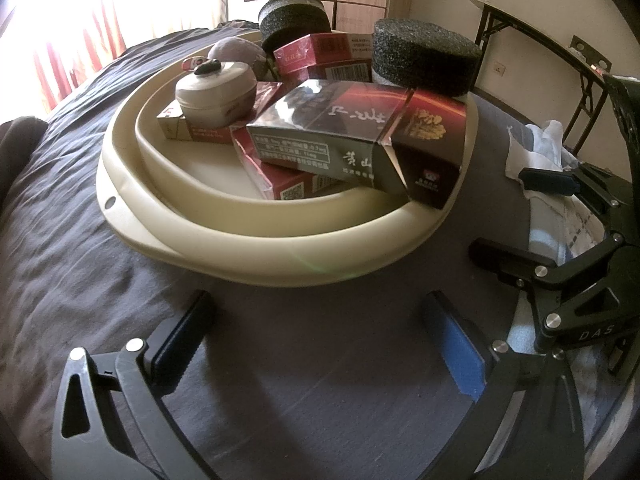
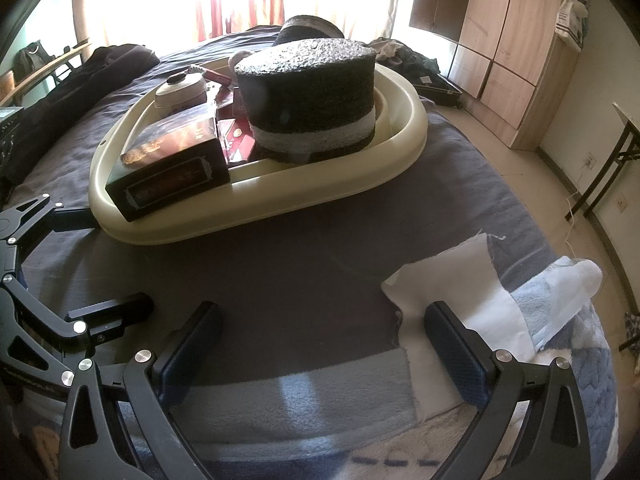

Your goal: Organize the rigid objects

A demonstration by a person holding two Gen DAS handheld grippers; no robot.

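Boxes (image 1: 352, 140) and foam blocks (image 1: 426, 56) sit piled in our cream tray (image 1: 248, 240), mid-frame, gathered for tidiness; our left gripper (image 1: 320, 344) and right gripper (image 2: 320, 344) hover wide open, empty.

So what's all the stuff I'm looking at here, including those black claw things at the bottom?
tray: one, cream, on the dark bedspread.
foam blocks: two, black, round; one at the tray's right edge, one at the back.
dark box: one, black and maroon, lying on top of the red packs near the tray's front.
red packs: several, red, piled in the tray; exact count unclear.
lidded jar: one, beige with a dark knob, on a pack at the tray's left.
bedspread: one, dark grey, under everything.
white cloth: one, white, on the bed by the right gripper.
wardrobe: one, light wood, against the wall.
left gripper: fingers apart, empty.
right gripper: fingers apart, empty.
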